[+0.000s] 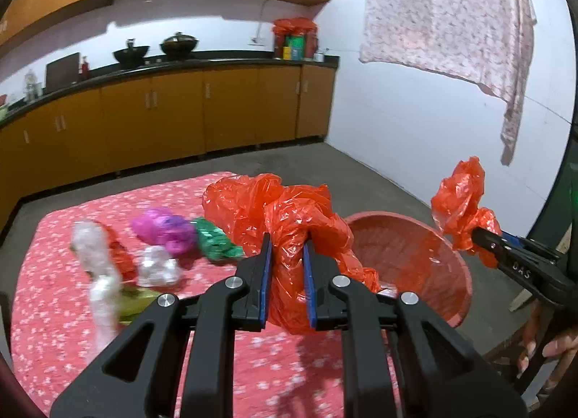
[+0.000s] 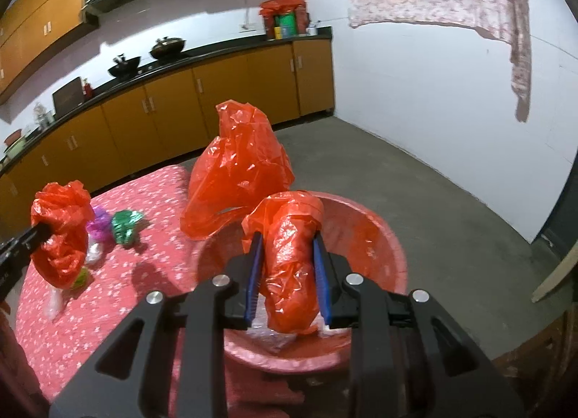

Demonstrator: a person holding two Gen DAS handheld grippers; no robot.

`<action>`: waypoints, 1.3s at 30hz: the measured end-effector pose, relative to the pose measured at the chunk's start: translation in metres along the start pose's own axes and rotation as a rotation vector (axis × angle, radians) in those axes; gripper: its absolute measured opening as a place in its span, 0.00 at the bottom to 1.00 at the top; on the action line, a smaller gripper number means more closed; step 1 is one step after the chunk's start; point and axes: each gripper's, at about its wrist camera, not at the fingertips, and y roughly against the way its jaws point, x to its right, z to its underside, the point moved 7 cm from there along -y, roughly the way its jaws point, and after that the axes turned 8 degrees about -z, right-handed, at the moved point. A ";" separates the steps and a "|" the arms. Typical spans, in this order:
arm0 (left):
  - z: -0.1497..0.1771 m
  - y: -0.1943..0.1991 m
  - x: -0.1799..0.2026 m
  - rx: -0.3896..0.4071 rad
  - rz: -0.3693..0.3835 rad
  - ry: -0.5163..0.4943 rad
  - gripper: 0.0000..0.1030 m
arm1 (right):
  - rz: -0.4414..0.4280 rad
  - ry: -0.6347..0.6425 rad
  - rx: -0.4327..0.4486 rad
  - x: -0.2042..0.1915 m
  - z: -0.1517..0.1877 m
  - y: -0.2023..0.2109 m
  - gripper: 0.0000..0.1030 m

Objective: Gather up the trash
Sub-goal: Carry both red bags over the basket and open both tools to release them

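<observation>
My left gripper (image 1: 287,248) is shut on a crumpled red plastic bag (image 1: 289,216), held above the table beside the pink basin (image 1: 448,266). My right gripper (image 2: 287,243) is shut on another red plastic bag (image 2: 285,262), held over the pink basin (image 2: 390,255). The right gripper also shows at the right of the left wrist view (image 1: 477,237) with its bag (image 1: 460,201). The left gripper shows at the left of the right wrist view (image 2: 41,230). Magenta (image 1: 162,230), green (image 1: 213,241) and clear plastic wrappers (image 1: 94,248) lie on the table.
The table has a pink flowered cloth (image 1: 54,295). The basin holds some clear plastic (image 2: 274,336). Orange kitchen cabinets (image 1: 180,114) with a dark counter and woks stand behind. A flowered cloth (image 1: 451,13) hangs on the white wall. Grey floor lies beyond the basin.
</observation>
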 end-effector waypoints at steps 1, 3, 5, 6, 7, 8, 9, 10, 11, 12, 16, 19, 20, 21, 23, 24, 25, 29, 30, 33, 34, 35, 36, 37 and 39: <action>0.000 -0.004 0.006 -0.003 0.010 -0.007 0.15 | 0.009 -0.011 0.000 0.008 0.000 -0.001 0.26; 0.001 -0.009 0.017 -0.006 0.024 -0.025 0.15 | 0.018 -0.025 -0.001 0.015 0.000 -0.003 0.26; 0.002 -0.015 0.028 -0.011 0.036 -0.045 0.15 | 0.030 -0.036 -0.004 0.021 0.002 -0.007 0.26; 0.002 -0.017 0.032 -0.013 0.040 -0.050 0.15 | 0.033 -0.040 -0.005 0.022 0.002 -0.009 0.26; 0.003 -0.020 0.036 -0.016 0.045 -0.055 0.15 | 0.036 -0.046 -0.006 0.026 0.003 -0.010 0.26; 0.004 -0.023 0.040 -0.020 0.052 -0.060 0.15 | 0.039 -0.052 -0.006 0.030 0.004 -0.012 0.26; 0.005 -0.025 0.044 -0.023 0.056 -0.062 0.15 | 0.040 -0.057 -0.006 0.033 0.004 -0.014 0.26; 0.005 -0.027 0.047 -0.025 0.061 -0.065 0.15 | 0.042 -0.060 -0.005 0.033 0.004 -0.015 0.26; 0.006 -0.030 0.050 -0.028 0.067 -0.069 0.15 | 0.043 -0.066 -0.005 0.036 0.004 -0.017 0.26; 0.007 -0.033 0.054 -0.031 0.072 -0.075 0.15 | 0.044 -0.070 -0.005 0.037 0.004 -0.019 0.26; 0.010 -0.043 0.066 -0.043 0.095 -0.098 0.15 | 0.049 -0.086 -0.006 0.042 0.005 -0.027 0.26; 0.012 -0.051 0.077 -0.052 0.107 -0.107 0.15 | 0.047 -0.106 -0.006 0.048 0.004 -0.032 0.26; 0.012 -0.053 0.080 -0.055 0.112 -0.110 0.15 | 0.047 -0.110 -0.006 0.050 0.004 -0.034 0.26; 0.014 -0.055 0.083 -0.057 0.119 -0.114 0.15 | 0.047 -0.114 -0.005 0.050 0.003 -0.036 0.26; 0.015 -0.059 0.089 -0.062 0.128 -0.123 0.15 | 0.046 -0.121 -0.003 0.054 0.003 -0.039 0.26; 0.016 -0.062 0.092 -0.065 0.135 -0.127 0.15 | 0.045 -0.124 -0.003 0.056 0.003 -0.040 0.26; 0.016 -0.064 0.095 -0.069 0.140 -0.130 0.15 | 0.043 -0.130 -0.001 0.058 0.003 -0.042 0.26; 0.019 -0.073 0.108 -0.080 0.164 -0.137 0.15 | 0.037 -0.145 0.006 0.061 0.003 -0.046 0.27; 0.019 -0.075 0.111 -0.083 0.169 -0.141 0.16 | 0.036 -0.149 0.008 0.063 0.003 -0.048 0.27; 0.022 -0.080 0.119 -0.089 0.175 -0.158 0.20 | 0.021 -0.159 0.015 0.065 0.001 -0.051 0.33; 0.023 -0.082 0.119 -0.091 0.174 -0.160 0.26 | 0.013 -0.163 0.018 0.065 0.001 -0.052 0.35; 0.025 -0.083 0.120 -0.095 0.179 -0.160 0.29 | 0.005 -0.169 0.023 0.066 0.001 -0.053 0.36; 0.026 -0.085 0.119 -0.102 0.182 -0.159 0.36 | -0.001 -0.173 0.025 0.067 0.001 -0.053 0.39; 0.028 -0.087 0.118 -0.106 0.179 -0.156 0.40 | -0.008 -0.178 0.028 0.067 0.002 -0.054 0.45; 0.029 -0.089 0.115 -0.111 0.166 -0.154 0.46 | -0.010 -0.181 0.034 0.069 0.002 -0.053 0.52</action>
